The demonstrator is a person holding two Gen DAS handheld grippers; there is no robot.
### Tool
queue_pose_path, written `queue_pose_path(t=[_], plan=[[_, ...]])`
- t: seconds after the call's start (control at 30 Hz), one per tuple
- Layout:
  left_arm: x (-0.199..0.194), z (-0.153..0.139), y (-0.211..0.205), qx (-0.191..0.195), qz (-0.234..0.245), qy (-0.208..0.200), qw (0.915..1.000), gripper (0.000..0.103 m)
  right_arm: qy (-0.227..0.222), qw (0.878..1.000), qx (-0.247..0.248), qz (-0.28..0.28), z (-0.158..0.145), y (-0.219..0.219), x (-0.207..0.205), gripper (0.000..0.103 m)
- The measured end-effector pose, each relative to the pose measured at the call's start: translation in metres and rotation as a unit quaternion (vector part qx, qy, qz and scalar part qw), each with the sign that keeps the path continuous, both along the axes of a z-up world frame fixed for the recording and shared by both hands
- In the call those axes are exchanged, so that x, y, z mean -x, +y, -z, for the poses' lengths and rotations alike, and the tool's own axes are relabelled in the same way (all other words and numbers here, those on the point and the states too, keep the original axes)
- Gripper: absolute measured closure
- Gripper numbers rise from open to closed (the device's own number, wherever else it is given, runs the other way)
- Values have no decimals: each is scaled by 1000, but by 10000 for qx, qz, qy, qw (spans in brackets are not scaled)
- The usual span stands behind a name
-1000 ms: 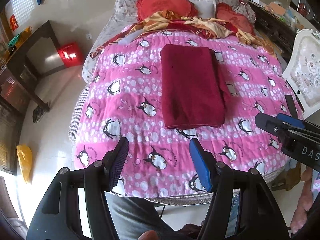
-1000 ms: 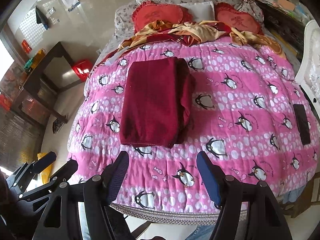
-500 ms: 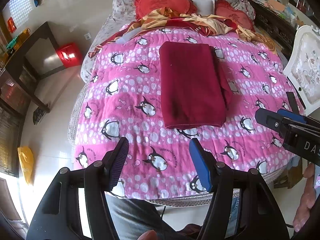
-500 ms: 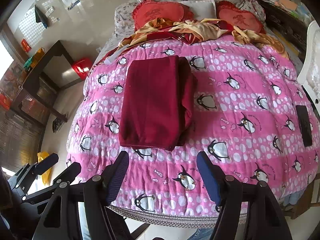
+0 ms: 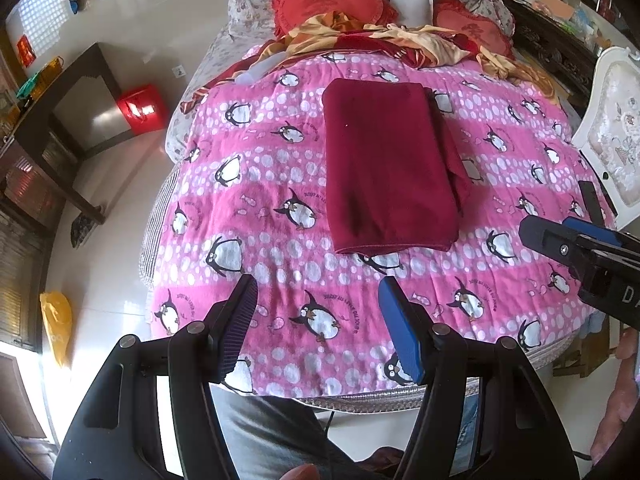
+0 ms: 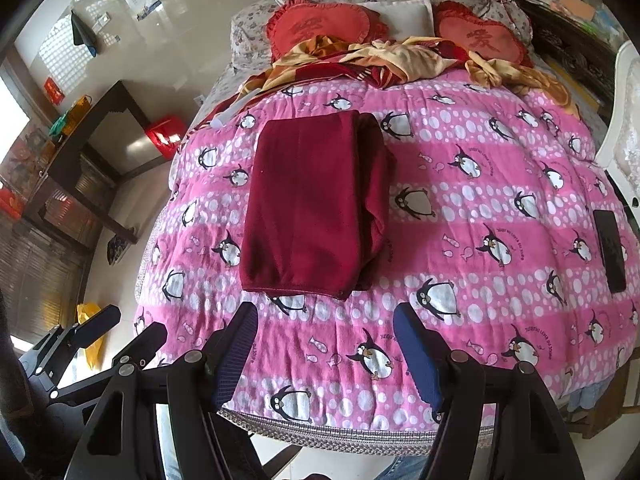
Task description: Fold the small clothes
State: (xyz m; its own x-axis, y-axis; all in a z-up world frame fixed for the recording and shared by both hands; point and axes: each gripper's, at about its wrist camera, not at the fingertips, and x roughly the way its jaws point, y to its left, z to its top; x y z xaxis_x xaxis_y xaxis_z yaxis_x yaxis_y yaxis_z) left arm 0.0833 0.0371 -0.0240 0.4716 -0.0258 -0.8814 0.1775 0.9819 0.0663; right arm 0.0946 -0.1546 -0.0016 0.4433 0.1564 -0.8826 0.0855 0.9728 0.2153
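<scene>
A dark red garment (image 5: pixel 384 164) lies folded into a long rectangle on the pink penguin blanket (image 5: pixel 260 200); in the right wrist view it (image 6: pixel 316 204) lies left of centre. My left gripper (image 5: pixel 316 300) is open and empty above the bed's near edge, short of the garment's near hem. My right gripper (image 6: pixel 326 328) is open and empty, just short of the same hem. The right gripper also shows at the right edge of the left wrist view (image 5: pixel 576 240), and the left gripper at the lower left of the right wrist view (image 6: pixel 120 328).
Red heart cushions (image 6: pixel 320 24) and crumpled yellow-red cloth (image 6: pixel 400 56) lie at the bed's head. A black phone (image 6: pixel 610 250) lies on the blanket at the right. A white chair (image 5: pixel 612 136) stands right of the bed, a dark table (image 5: pixel 60 128) and red box (image 5: pixel 140 108) left.
Both grippers have crept slightly toward the bed; the garment looks a little larger and lower in view. Both stay open and the garment has not moved.
</scene>
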Motion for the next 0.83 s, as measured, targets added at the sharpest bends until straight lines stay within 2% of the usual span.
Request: queue_pose_path(t=[0.37,0.83], plan=[[1,-1,0,-22,17,-29,10000,40,-2,10000,-16,0,-1,1,3,35],[21,-18,-2,-211,-49,-355,9991,40,-120,9999,-95,-8,-10,1,18,35]])
